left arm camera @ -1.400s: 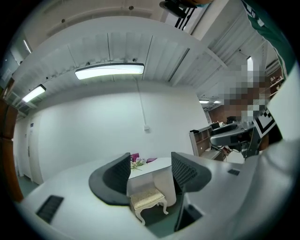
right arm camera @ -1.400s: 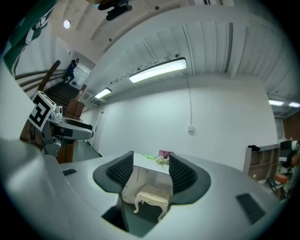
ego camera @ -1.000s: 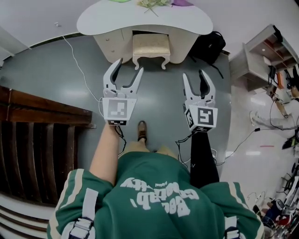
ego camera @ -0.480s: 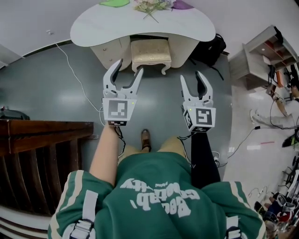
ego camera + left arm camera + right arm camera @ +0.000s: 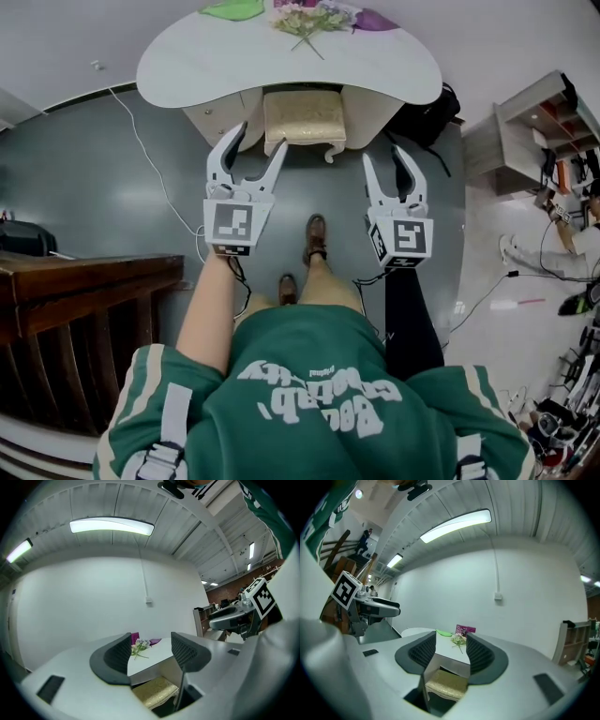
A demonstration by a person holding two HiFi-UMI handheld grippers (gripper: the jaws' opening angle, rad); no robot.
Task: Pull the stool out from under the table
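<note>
A stool with a gold cushion and cream legs stands half tucked under the white oval table. It also shows in the left gripper view and the right gripper view. My left gripper is held open in the air, its tips just short of the stool's near left corner. My right gripper hovers to the stool's right; its jaws are closing with nothing between them.
Flowers and coloured items lie on the table's far side. A black bag sits right of the table, a shelf unit farther right. A dark wooden railing runs at the left. A white cable crosses the grey floor.
Both grippers and I have moved closer to the table and stool. A foot has stepped forward between the grippers. The right jaws have narrowed slightly.
</note>
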